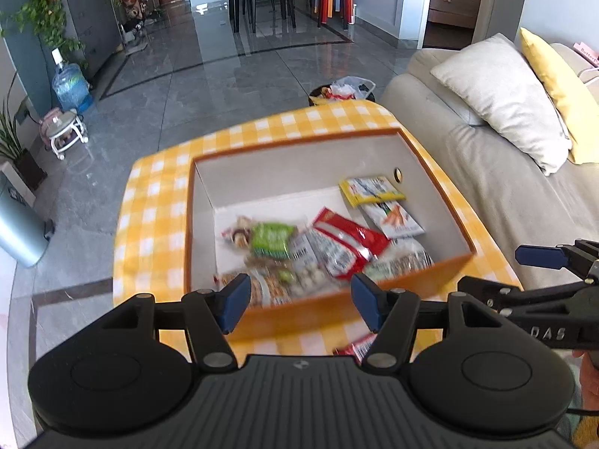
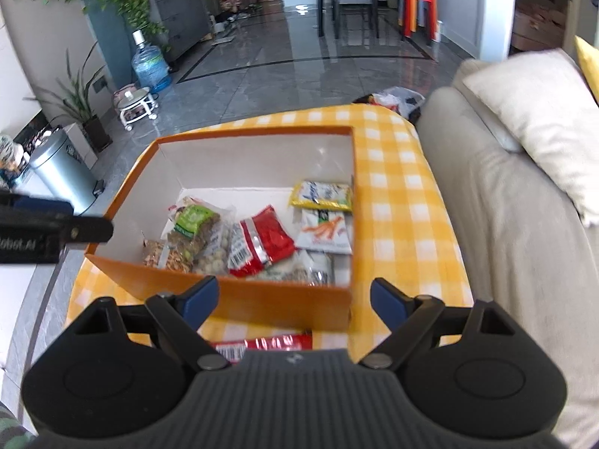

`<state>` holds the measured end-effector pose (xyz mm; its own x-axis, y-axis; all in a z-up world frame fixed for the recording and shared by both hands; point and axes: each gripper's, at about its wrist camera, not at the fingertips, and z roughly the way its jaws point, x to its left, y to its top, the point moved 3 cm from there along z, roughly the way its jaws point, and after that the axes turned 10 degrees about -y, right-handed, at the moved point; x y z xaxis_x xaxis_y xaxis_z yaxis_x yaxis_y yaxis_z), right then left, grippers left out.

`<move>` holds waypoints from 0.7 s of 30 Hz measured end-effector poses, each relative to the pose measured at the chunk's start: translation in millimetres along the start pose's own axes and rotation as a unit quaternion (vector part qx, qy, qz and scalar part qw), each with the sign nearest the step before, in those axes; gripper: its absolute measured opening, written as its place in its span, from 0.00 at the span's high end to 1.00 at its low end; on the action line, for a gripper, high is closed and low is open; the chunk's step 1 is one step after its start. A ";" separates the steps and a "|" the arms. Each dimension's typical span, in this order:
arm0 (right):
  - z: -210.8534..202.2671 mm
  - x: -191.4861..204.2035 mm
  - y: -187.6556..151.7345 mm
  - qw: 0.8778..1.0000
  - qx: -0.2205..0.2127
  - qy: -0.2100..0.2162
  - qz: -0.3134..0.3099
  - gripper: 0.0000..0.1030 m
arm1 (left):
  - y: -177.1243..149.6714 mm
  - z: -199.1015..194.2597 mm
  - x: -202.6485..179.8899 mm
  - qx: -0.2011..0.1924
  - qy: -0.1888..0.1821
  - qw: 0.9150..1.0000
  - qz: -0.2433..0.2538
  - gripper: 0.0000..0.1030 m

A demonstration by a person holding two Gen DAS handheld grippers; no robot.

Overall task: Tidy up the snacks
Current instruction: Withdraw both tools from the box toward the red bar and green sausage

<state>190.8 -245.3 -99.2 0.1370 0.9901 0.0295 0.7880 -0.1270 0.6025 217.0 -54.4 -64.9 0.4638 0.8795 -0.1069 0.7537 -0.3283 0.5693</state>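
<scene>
Nearest me, red snack packet (image 2: pixel 279 342) on the checked tablecloth (image 2: pixel 397 187), just near of the orange box (image 2: pixel 239 299) of snacks: light, crinkly, slippery, best pinched at a sealed edge; left gripper (image 1: pixel 299 299) and right gripper (image 2: pixel 295 299) jaws apart, empty.

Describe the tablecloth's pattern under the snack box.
Yellow-and-white checks on the tablecloth, clearest in the right wrist view.

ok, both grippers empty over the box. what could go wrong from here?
1. A red packet lies outside the box, right under the wrists and partly hidden, so it may get missed.
2. Left gripper and right gripper are close together; both reaching for that packet could collide.
3. Packets in the box overlap in a loose pile; dropping another on top could let it slide.
</scene>
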 end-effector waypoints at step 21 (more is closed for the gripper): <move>26.4 11.6 -86.0 0.998 0.049 -0.003 0.038 0.25 | -80.4 52.2 0.1 0.060 -0.044 0.997 -0.011 0.30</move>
<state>140.5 -224.4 -171.7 0.2019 0.9771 0.0680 0.8304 -0.2075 0.5171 180.7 -45.9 -153.2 0.4819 0.8547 -0.1932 0.8118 -0.3525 0.4655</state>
